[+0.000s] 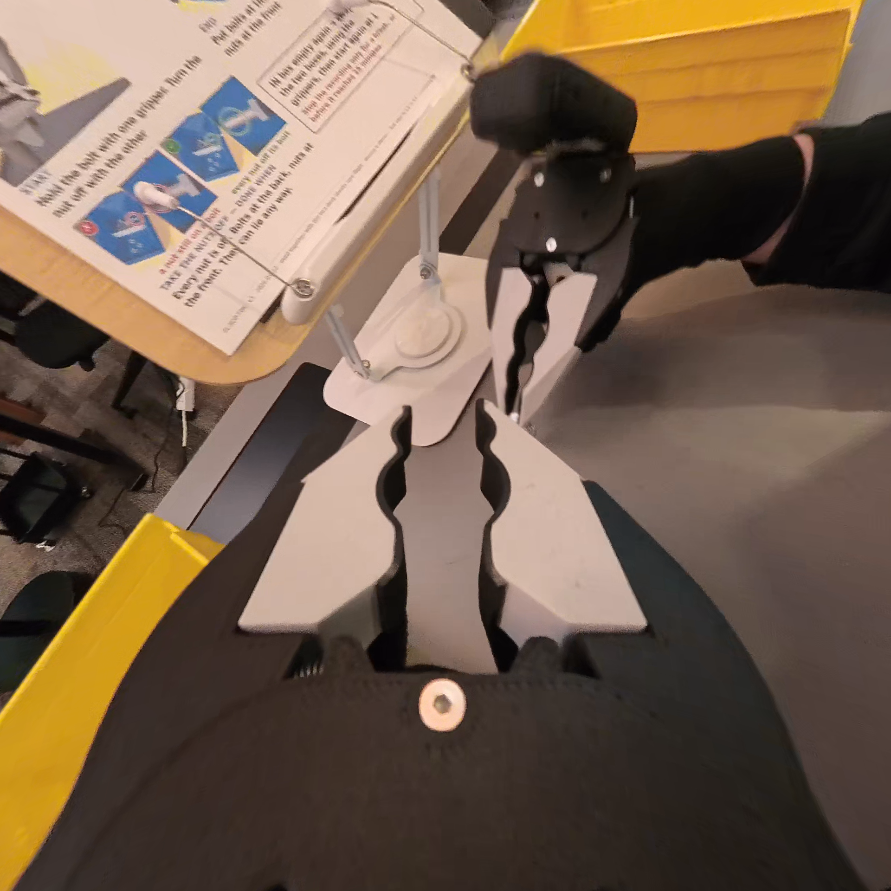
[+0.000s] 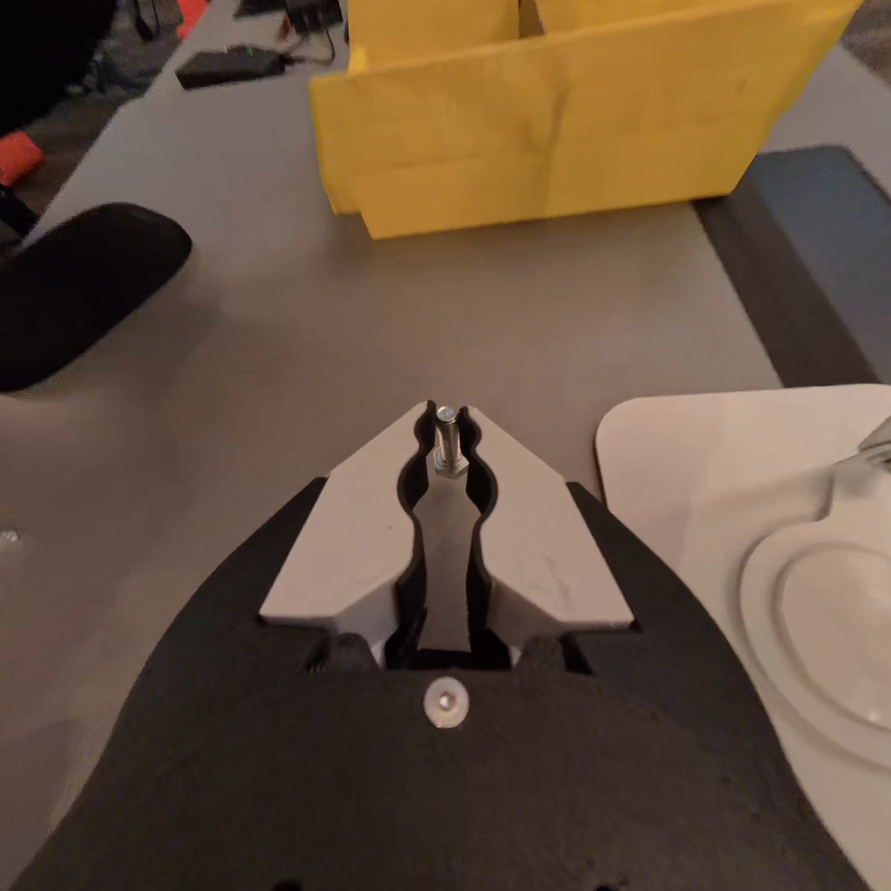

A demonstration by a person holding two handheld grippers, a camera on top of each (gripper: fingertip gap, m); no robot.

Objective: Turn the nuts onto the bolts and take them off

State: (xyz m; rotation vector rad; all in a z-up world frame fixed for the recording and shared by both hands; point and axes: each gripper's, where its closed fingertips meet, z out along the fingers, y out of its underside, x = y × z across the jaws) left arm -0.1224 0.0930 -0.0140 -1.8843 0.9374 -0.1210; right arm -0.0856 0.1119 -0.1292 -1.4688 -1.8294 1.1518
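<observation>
**Desk editor:** What does the right hand-held gripper [image 2: 446,410] hold?

**Photographer:** At centre frame of the right wrist view, its pale fingers [image 2: 520,520] are clenched on a small steel bolt [image 2: 444,436]. The shaft runs along the gap between the tips. A hex piece [image 2: 448,466] sits at the near end, nut or bolt head I cannot tell.

**Desk editor:** How would it handle?

**Photographer:** My guess: light, rigid, slick metal. Best pinched across the hex flats or held in a notch of the scalloped fingers, since the threads could roll.

**Desk editor:** And the left hand-held gripper [image 1: 443,414]?

**Photographer:** Released and empty, lower centre of the left wrist view, jaws parted over the white stand base [image 1: 410,337]. The other gripper shows upper right, in a gloved hand [image 1: 723,207].

**Desk editor:** Surroundings?

**Photographer:** A grey desk [image 2: 289,313], a yellow bin [image 2: 554,130] at top, an instruction sheet [image 1: 217,144] upper left on its stand.
</observation>
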